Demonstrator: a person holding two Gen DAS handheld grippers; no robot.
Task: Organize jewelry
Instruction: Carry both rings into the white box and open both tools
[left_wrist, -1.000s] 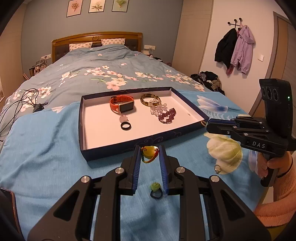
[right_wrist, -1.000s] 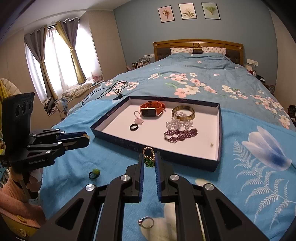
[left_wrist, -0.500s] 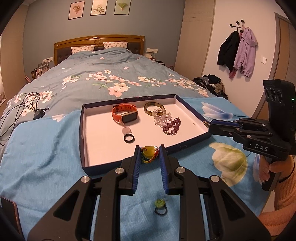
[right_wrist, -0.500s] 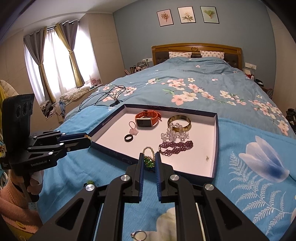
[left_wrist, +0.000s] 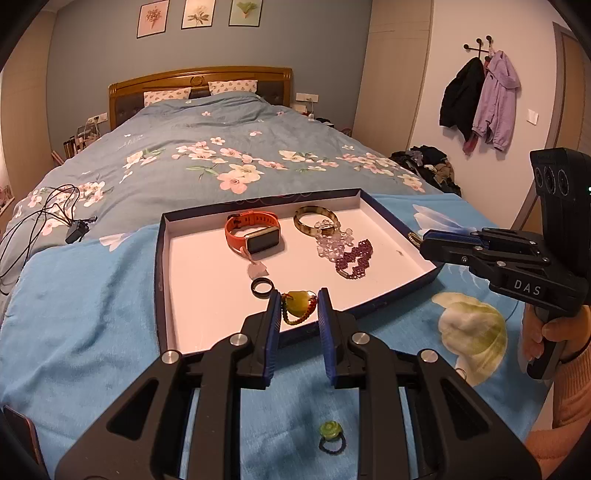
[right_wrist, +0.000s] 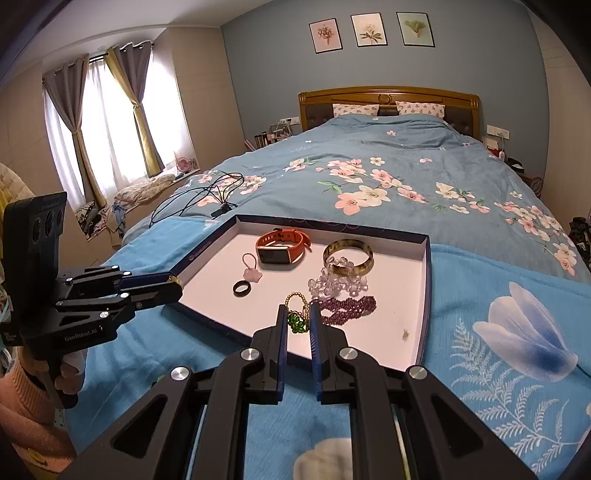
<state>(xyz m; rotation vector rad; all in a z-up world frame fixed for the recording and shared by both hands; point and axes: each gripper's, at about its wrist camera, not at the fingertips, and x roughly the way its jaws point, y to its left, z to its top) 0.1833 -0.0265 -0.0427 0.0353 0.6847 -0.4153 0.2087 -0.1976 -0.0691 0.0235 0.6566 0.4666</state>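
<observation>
A shallow navy tray (left_wrist: 161, 273) (right_wrist: 427, 280) with a pale floor lies on the blue blanket. Inside lie an orange watch (left_wrist: 253, 230) (right_wrist: 281, 246), a brown bangle (left_wrist: 314, 219) (right_wrist: 348, 255), clear beads (left_wrist: 331, 242) (right_wrist: 338, 283), a purple bead bracelet (left_wrist: 354, 257) (right_wrist: 347, 306), a black ring (left_wrist: 262, 287) (right_wrist: 242, 288) and a pink charm (left_wrist: 258, 270) (right_wrist: 252, 274). My left gripper (left_wrist: 298, 303) is shut on a yellow-green pendant with a bead string (left_wrist: 300, 305), over the tray's near edge. My right gripper (right_wrist: 298, 318) is shut on a green bead charm with a gold bead loop (right_wrist: 297, 320), above the tray floor.
A green flower ring (left_wrist: 331, 435) lies on the blanket under my left gripper. Black cables (left_wrist: 40, 214) (right_wrist: 207, 195) sprawl on the floral duvet to the tray's left. A person's hand (left_wrist: 543, 332) holds the right tool; coats (left_wrist: 480, 96) hang on the wall.
Both grippers have travelled forward with their pieces, from in front of the tray to over it. The green flower ring has fallen behind, lower in the left wrist view.
</observation>
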